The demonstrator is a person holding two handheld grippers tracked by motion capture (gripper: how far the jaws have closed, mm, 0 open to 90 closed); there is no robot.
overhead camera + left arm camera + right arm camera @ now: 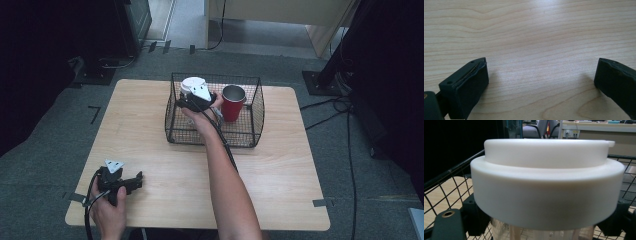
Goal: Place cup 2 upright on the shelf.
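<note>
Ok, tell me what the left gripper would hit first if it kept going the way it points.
Probably the wooden table: the left gripper, jaws wide apart, points down at bare wood with nothing between.

white lid [546, 182] on clear jar body [536, 233]; red cup [232, 103], metallic inside; black wire basket [250, 131], square mesh; pale wood-grain worktop [529, 32]; black hand-held gripper [131, 182].

Wire basket [215, 134] on wooden table [150, 125]
</note>
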